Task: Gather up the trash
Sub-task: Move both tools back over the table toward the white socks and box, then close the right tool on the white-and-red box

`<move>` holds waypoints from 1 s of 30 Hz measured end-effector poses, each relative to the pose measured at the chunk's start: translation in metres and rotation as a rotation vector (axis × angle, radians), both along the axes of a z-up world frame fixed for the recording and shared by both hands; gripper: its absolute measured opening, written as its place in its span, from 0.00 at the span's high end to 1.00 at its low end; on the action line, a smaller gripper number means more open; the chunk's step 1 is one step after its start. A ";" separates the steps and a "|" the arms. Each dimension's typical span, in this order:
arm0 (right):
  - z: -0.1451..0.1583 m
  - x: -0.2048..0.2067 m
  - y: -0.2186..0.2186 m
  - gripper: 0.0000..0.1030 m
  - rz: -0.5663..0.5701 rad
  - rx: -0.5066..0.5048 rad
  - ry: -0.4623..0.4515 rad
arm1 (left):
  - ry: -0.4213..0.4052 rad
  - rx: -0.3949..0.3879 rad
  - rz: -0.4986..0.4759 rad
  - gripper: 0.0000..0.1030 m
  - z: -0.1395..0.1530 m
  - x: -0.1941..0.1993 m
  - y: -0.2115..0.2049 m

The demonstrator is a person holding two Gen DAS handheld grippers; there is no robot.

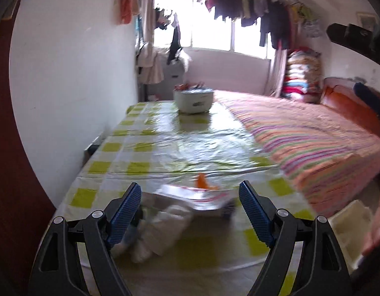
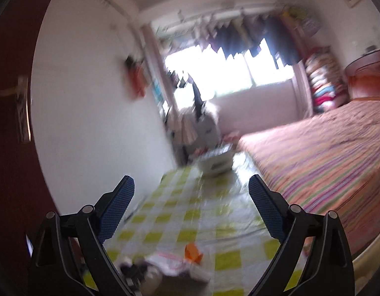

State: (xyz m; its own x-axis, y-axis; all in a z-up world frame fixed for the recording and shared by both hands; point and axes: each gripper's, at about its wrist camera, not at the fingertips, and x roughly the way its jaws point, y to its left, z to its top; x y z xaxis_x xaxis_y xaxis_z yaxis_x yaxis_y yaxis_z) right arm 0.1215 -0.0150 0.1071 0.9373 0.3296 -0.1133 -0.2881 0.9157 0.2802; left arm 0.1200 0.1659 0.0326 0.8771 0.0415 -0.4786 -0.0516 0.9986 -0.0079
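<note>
Both grippers — left gripper (image 1: 190,198) and right gripper (image 2: 191,192) — hang released over the trash pile (image 1: 180,207) at the counter's (image 1: 145,148) near edge; pinch one piece squarely, not several.

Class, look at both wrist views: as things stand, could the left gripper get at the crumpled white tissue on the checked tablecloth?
Probably yes. The left gripper is open and empty, and the crumpled white tissue lies just ahead, low between its fingers, with nothing over it. The flat packet lies close behind.
</note>
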 end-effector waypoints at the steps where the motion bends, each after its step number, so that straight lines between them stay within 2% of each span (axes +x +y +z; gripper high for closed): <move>1: -0.010 0.009 0.005 0.10 0.034 -0.027 0.033 | 0.021 0.005 0.019 0.23 -0.006 0.007 0.008; 4: -0.033 0.043 0.020 0.10 0.120 -0.120 0.156 | 0.074 -0.037 0.048 0.23 -0.021 0.017 0.026; 7: -0.044 0.060 0.025 0.10 0.130 -0.197 0.179 | 0.121 -0.064 0.042 0.23 -0.029 0.024 0.040; 11: -0.058 0.081 0.018 0.10 0.224 -0.142 0.286 | 0.154 -0.032 0.002 0.23 -0.029 0.030 0.043; 13: -0.065 0.084 0.022 0.10 0.245 -0.182 0.302 | 0.199 0.013 -0.026 0.23 -0.032 0.037 0.042; 17: -0.076 0.083 0.013 0.10 0.256 -0.260 0.328 | 0.217 0.075 -0.023 0.23 -0.039 0.041 0.049; 22: -0.104 0.101 0.011 0.10 0.263 -0.232 0.407 | 0.264 0.042 -0.029 0.23 -0.044 0.044 0.060; 30: -0.114 0.110 0.026 0.10 0.290 -0.219 0.455 | 0.285 0.022 -0.010 0.23 -0.047 0.047 0.071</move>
State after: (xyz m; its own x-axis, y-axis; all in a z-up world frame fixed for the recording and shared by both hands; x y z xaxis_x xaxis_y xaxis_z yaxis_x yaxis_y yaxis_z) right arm 0.2319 0.0111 -0.0067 0.6532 0.4893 -0.5778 -0.4313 0.8677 0.2472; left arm 0.1670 0.2372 -0.0145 0.7075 0.0467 -0.7052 -0.0390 0.9989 0.0271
